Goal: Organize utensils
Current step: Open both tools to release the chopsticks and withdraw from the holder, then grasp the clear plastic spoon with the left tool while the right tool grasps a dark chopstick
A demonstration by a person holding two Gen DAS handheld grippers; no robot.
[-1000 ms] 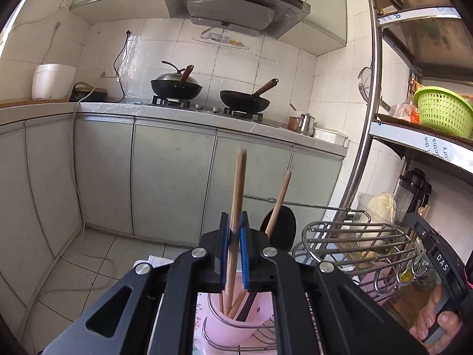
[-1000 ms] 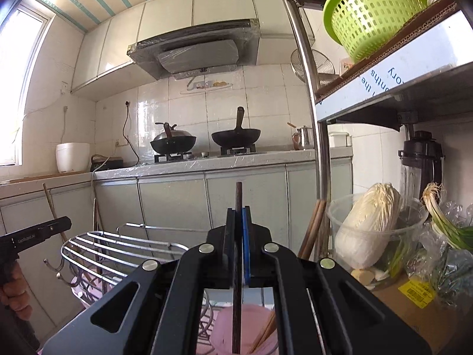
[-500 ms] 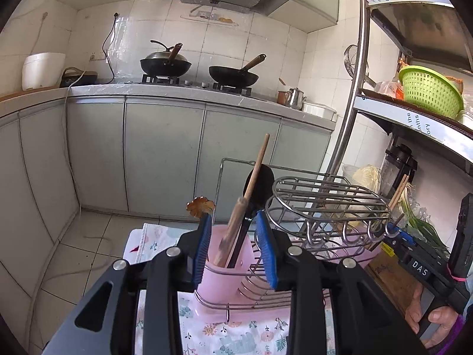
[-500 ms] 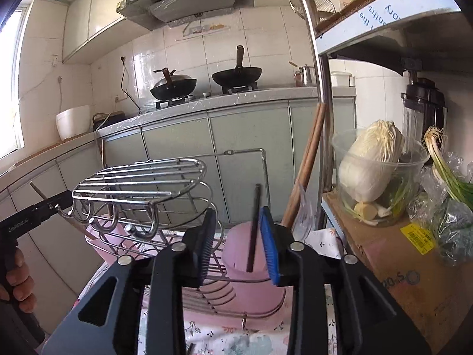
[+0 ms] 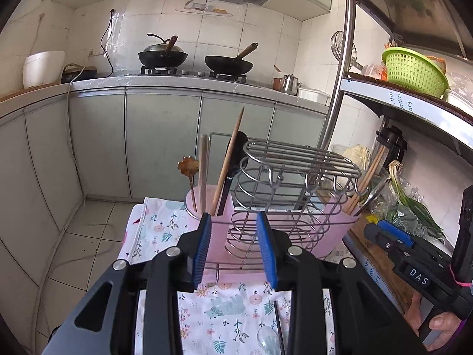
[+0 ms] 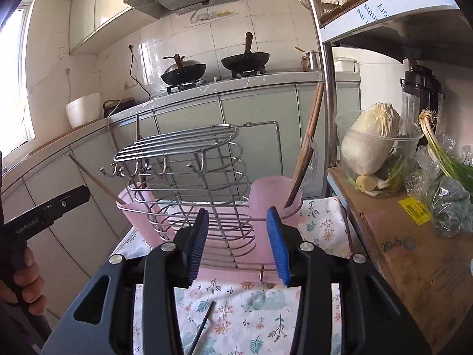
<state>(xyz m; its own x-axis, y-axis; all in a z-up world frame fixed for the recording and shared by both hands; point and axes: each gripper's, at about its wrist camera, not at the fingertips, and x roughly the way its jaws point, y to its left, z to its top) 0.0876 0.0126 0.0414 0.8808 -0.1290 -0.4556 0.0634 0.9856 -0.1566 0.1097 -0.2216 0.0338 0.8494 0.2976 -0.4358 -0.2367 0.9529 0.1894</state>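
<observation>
1. Floral cloth [image 5: 233, 313]: spread flat under everything below.
2. Wire utensil rack [image 5: 283, 195]: stands on the cloth; domed wire top with hooks along its front edge.
3. Left pink cup [image 5: 218, 230]: seated in the rack's left end. Holds 2 wooden chopsticks [image 5: 227, 162], a black spoon [image 5: 233, 165], and a stick with a brown ornamental top [image 5: 187, 167], all upright or leaning.
4. Right pink cup [image 6: 272, 195]: seated in the rack's right end. Holds wooden chopsticks [image 6: 307, 151] leaning right.
5. Left gripper [image 5: 235, 245]: blue pads spread apart, nothing between them; set just in front of the left cup.
6. Right gripper [image 6: 238, 244]: jaws opening, blue pads apart, nothing between them; set in front of the rack.
7. Loose dark chopstick [image 6: 204, 325]: lies on the cloth near the grippers.
8. Clear spoon [image 5: 266, 337]: lies on the cloth beside it.
</observation>
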